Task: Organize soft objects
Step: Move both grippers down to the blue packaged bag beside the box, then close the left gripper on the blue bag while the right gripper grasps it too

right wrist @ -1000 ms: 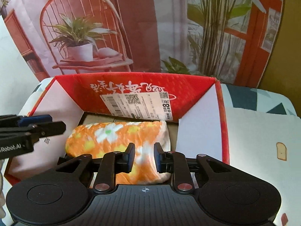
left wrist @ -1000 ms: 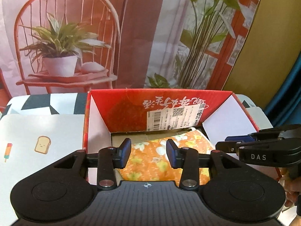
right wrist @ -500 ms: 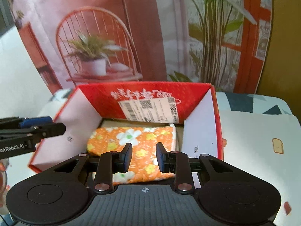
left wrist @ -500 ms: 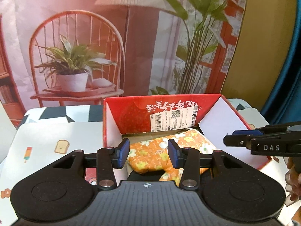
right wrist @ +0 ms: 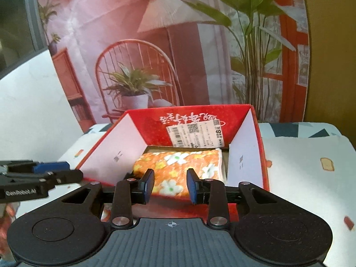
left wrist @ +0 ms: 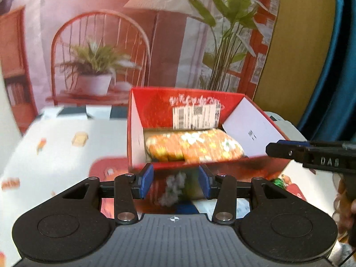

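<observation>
A folded orange cloth with white flowers [left wrist: 193, 148] [right wrist: 184, 166] lies inside an open red cardboard box [left wrist: 153, 102] [right wrist: 146, 131]. My left gripper [left wrist: 175, 181] hangs open in front of the box's near wall, with nothing between its blue pads. My right gripper [right wrist: 170, 185] is also back from the box; its jaws are opening and hold nothing. The cloth shows behind them. Each gripper appears at the side of the other's view: the right gripper [left wrist: 311, 155] and the left gripper [right wrist: 37, 178].
The box stands on a white tablecloth [right wrist: 307, 166] printed with toast and ice-lolly pictures. A printed backdrop [left wrist: 100, 44] of a chair, plants and a lamp hangs behind. A person's hand [left wrist: 344, 204] grips the right tool. A blue curtain [left wrist: 333, 66] is at the right.
Both grippers have drawn back from over the cloth to in front of the box, which now looks smaller. The right jaws have widened. The cloth stays in the box.
</observation>
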Tool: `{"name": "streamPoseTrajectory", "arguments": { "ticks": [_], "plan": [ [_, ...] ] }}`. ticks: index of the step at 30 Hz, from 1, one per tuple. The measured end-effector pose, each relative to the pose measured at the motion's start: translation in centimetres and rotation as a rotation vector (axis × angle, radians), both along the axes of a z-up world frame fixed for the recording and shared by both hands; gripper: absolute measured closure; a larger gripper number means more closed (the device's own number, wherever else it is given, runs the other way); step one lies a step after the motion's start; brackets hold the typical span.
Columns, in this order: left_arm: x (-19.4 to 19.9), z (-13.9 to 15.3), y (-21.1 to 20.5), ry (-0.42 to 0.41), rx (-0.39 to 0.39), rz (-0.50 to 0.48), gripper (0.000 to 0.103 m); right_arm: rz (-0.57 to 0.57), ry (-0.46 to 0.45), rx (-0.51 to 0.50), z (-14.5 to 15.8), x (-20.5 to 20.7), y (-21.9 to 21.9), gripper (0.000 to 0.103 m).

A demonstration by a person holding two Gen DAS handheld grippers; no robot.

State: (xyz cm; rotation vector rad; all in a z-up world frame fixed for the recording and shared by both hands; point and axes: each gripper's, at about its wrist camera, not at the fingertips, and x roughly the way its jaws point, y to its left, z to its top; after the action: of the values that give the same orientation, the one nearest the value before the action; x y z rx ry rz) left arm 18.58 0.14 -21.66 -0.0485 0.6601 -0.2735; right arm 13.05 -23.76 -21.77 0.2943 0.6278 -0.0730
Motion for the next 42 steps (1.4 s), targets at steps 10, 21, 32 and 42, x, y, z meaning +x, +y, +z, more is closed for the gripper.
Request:
{"name": "streamPoseTrajectory", "arguments": {
  "ticks": [10,21,32,42],
  "plan": [
    [-0.6,-3.9,-0.4,0.108,-0.053,0.008,0.056,-0.046,0.055,0.074,-4.3,-3.2,2.4,0.069],
    [-0.3,-6.7,0.2,0.227,-0.140,0.016,0.053,-0.099,0.140,0.174,-8.3,-4.4,2.1,0.055],
    [-0.7,-8.1,-0.1,0.274,-0.152,-0.025,0.054,-0.072,0.182,0.215,-9.4,-4.3,2.1,0.054],
    [-0.9,-9.3,0.5,0.302,-0.179,-0.021,0.052,-0.053,0.198,0.215,-9.9,-4.6,2.4,0.054]
  ]
}}
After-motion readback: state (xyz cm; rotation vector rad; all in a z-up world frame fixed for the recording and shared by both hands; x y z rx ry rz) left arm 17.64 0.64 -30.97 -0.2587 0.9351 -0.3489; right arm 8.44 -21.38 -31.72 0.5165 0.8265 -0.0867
